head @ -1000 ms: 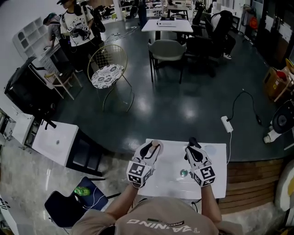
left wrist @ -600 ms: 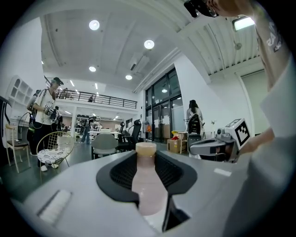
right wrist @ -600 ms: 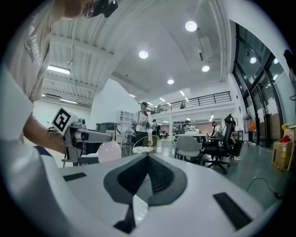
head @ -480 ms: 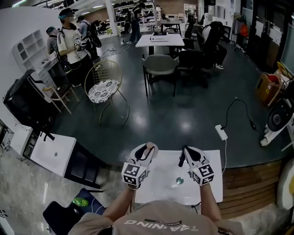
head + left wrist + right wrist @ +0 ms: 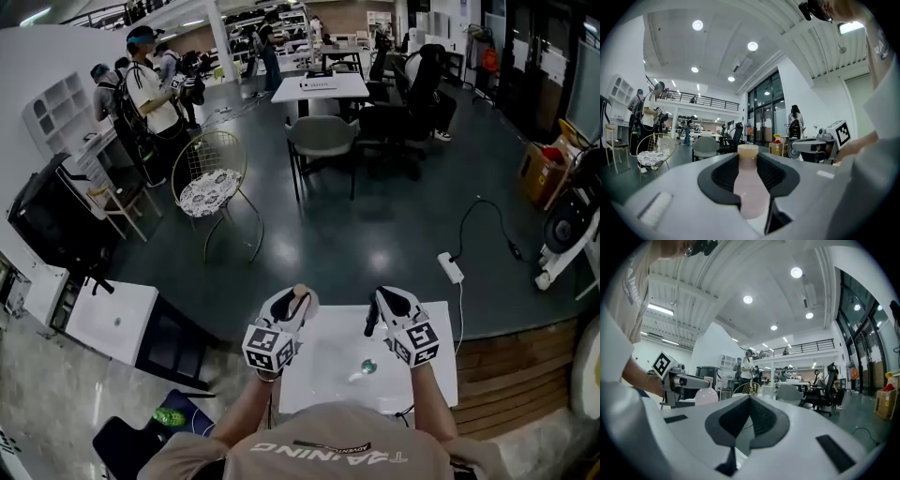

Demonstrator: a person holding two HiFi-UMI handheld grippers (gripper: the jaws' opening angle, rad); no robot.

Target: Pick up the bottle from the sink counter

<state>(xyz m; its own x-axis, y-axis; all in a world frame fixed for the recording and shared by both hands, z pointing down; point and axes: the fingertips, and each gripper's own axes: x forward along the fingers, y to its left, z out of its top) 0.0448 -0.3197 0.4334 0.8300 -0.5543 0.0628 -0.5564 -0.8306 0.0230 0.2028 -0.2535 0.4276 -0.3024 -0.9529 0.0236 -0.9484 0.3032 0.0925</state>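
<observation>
My left gripper is shut on a pale pink bottle with a cream cap, held above the left part of the white sink counter. In the left gripper view the bottle stands upright between the dark pads of the left gripper, its cap just above them. My right gripper hovers over the counter to the right, shut with nothing in it. In the right gripper view the right gripper has its pads together, and the bottle shows at left.
A sink drain lies in the basin between my grippers. A white cabinet stands to the left, a wire chair beyond it. A power strip and cable lie on the dark floor. People stand at the back left.
Both grippers have shifted slightly left in the head view as that view tilted up. The left gripper has held the bottle throughout.
</observation>
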